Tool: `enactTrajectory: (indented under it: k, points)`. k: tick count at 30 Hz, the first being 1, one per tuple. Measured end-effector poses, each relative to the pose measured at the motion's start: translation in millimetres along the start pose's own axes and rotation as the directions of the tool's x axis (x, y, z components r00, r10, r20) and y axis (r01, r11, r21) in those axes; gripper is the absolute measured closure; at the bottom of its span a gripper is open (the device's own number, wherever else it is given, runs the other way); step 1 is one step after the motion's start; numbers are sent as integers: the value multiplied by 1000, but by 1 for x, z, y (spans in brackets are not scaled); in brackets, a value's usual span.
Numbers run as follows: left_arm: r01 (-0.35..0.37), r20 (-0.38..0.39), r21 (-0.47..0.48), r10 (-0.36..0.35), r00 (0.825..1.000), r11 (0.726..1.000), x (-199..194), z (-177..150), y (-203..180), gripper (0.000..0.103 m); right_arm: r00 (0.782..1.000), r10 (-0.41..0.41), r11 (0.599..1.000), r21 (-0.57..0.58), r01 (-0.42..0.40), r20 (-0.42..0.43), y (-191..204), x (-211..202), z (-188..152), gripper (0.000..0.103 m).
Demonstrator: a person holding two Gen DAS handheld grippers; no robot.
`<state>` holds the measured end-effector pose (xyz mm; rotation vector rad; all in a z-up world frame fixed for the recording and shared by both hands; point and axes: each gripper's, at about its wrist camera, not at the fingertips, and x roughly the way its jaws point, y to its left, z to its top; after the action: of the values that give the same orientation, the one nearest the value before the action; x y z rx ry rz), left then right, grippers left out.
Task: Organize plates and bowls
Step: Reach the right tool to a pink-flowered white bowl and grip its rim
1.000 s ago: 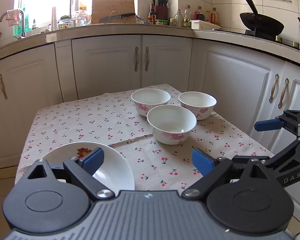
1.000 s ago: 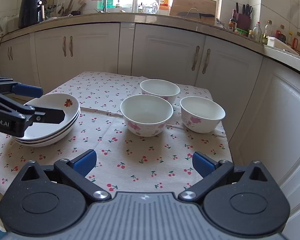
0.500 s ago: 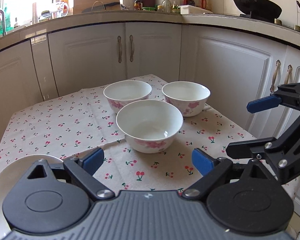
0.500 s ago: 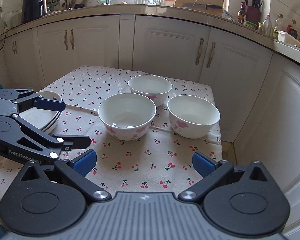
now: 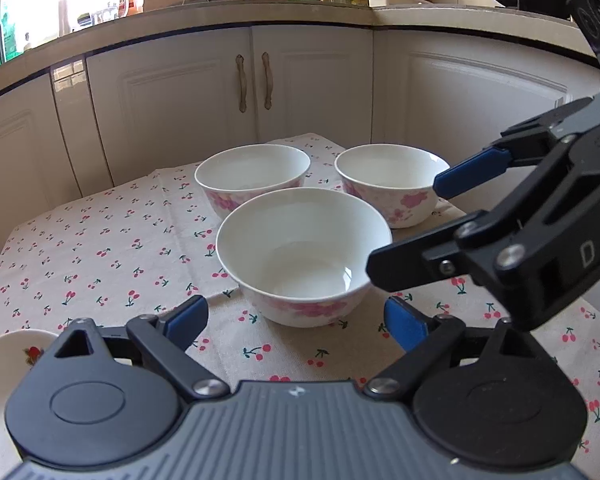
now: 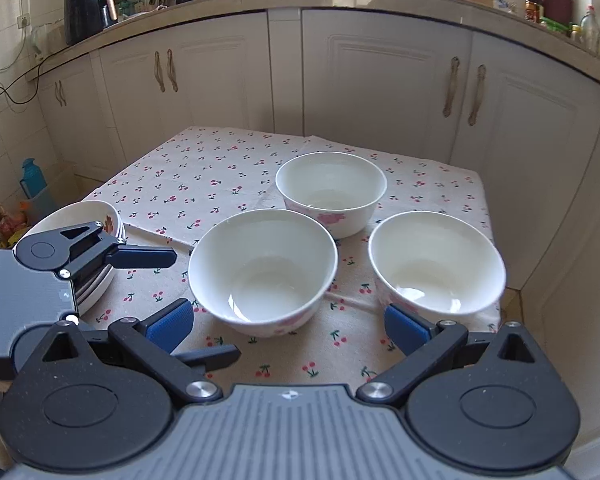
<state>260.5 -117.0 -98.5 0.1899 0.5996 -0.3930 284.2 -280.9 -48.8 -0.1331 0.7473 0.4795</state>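
Three white bowls with pink flowers stand close together on the cherry-print tablecloth (image 5: 100, 248). The nearest bowl (image 5: 304, 256) sits just ahead of my left gripper (image 5: 296, 320), which is open and empty. Behind it are a far-left bowl (image 5: 252, 176) and a far-right bowl (image 5: 392, 180). My right gripper (image 5: 416, 224) reaches in from the right, open, its lower finger beside the nearest bowl's rim. In the right wrist view the right gripper (image 6: 287, 322) is open before the near bowl (image 6: 262, 268) and right bowl (image 6: 436, 264). Stacked plates (image 6: 96, 224) lie at the left behind the left gripper (image 6: 196, 306).
White kitchen cabinets (image 5: 172, 112) wrap around behind the table under a cluttered counter (image 5: 300, 8). The table's right edge (image 6: 496, 280) drops off just past the right bowl. A plate's rim (image 5: 4, 356) shows at the bottom left of the left wrist view.
Both grippers have closed in on the bowls, which now look larger. The left one moved right, off the plates; the right one moved in beside the nearest bowl. Jaws stayed open.
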Motion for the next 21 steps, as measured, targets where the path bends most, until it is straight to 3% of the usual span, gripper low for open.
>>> enactTrajectory:
  k: [9, 21]
  points:
    - [13, 7, 3, -13, 1000, 1000, 10, 1, 0, 9, 999, 43, 999, -29, -44, -27, 1, 36, 19, 3]
    - [31, 31, 19, -32, 999, 999, 14, 2, -2, 16, 997, 66, 998, 16, -65, -50, -7, 64, 27, 21]
